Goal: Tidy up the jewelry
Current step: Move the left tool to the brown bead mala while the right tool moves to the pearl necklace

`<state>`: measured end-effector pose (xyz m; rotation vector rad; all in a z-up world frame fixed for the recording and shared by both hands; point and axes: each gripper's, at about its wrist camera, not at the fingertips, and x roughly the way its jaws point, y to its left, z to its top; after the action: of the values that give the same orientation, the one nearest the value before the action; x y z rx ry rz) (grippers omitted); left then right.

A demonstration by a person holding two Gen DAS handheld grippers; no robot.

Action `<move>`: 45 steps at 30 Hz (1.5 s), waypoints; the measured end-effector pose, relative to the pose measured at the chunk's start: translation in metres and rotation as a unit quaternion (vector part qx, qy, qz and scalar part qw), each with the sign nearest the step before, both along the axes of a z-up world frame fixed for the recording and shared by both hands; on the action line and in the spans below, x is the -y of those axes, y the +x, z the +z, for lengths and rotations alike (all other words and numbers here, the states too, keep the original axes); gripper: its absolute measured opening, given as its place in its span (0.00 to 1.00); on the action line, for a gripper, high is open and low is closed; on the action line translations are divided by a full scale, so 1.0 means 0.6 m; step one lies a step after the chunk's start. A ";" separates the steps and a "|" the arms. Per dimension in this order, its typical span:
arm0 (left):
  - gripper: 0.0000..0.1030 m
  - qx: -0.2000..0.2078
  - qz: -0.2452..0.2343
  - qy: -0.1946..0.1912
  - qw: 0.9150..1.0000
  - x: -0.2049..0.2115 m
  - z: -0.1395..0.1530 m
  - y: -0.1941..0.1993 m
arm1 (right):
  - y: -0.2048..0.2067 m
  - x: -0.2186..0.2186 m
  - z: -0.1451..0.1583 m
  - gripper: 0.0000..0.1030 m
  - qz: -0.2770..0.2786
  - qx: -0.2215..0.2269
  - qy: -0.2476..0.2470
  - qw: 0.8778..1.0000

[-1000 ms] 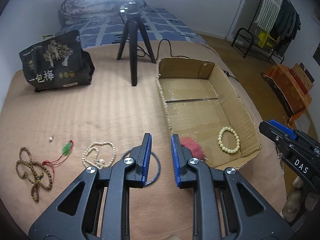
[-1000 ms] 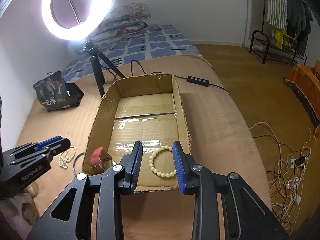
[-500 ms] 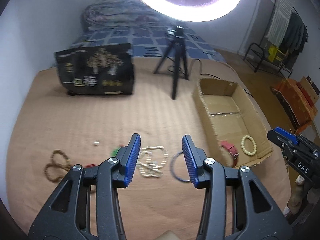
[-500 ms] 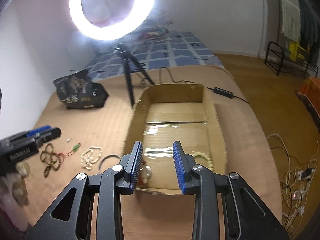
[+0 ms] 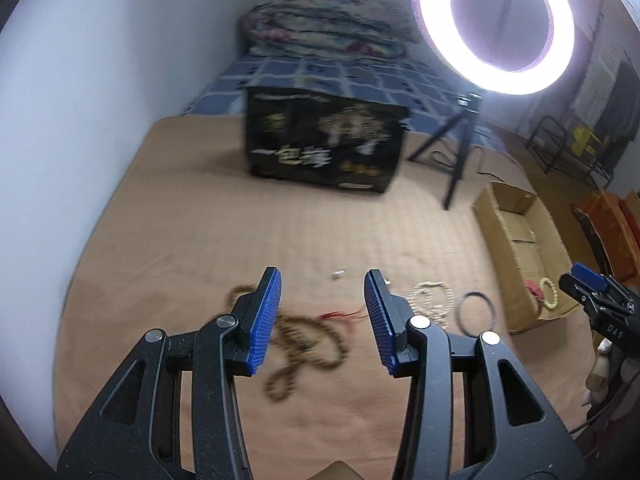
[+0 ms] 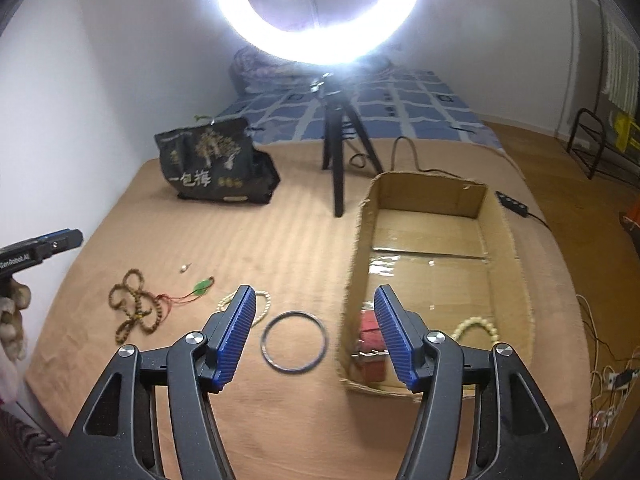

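Blue-padded, my left tool [image 5: 323, 312] gapes wide and empty above the blurred, probably wooden bead necklace [image 5: 304, 344]; my right tool [image 6: 314, 330] gapes empty over the dark bangle [image 6: 294, 341].

In the left wrist view the brown bead necklace [image 5: 298, 344] is blurred and partly behind the left gripper [image 5: 322, 312]. In the right wrist view the right gripper [image 6: 314, 328] hides part of the pearl necklace [image 6: 262, 300], the red item [image 6: 370, 326] and the pale bracelet [image 6: 478, 326]. The ring light [image 6: 320, 12] is cut by the top edge.
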<state>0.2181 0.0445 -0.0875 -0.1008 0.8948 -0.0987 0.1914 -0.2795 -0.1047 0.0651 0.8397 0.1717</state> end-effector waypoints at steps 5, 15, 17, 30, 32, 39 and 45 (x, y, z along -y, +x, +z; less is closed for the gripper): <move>0.43 -0.029 0.024 -0.014 0.999 -0.060 -0.035 -0.004 | 0.008 -0.032 -0.021 0.59 0.019 -0.017 -0.002 1.000; 0.43 -0.128 0.019 -0.058 0.990 -0.074 -0.128 0.004 | 0.031 -0.096 -0.087 0.59 0.070 -0.059 -0.029 0.995; 0.56 -0.136 0.017 -0.062 0.989 -0.067 -0.137 0.006 | 0.035 -0.110 -0.101 0.59 0.084 -0.069 -0.033 0.994; 0.59 -0.186 0.023 -0.072 0.980 -0.045 -0.200 0.039 | 0.071 -0.180 -0.171 0.59 0.133 -0.118 -0.048 0.983; 0.59 -0.187 0.028 -0.074 0.979 -0.049 -0.205 0.045 | 0.075 -0.184 -0.170 0.59 0.139 -0.120 -0.043 0.982; 0.59 -0.202 0.051 -0.088 0.974 -0.066 -0.232 0.059 | 0.082 -0.205 -0.193 0.59 0.165 -0.139 -0.047 0.975; 0.59 -0.203 0.056 -0.082 0.974 -0.061 -0.240 0.070 | 0.092 -0.200 -0.206 0.45 0.152 -0.149 -0.050 0.976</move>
<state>0.2599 0.0813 -0.2316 -0.3332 1.2869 -0.0472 0.2466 -0.1598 -0.2281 -0.1358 1.1562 0.4145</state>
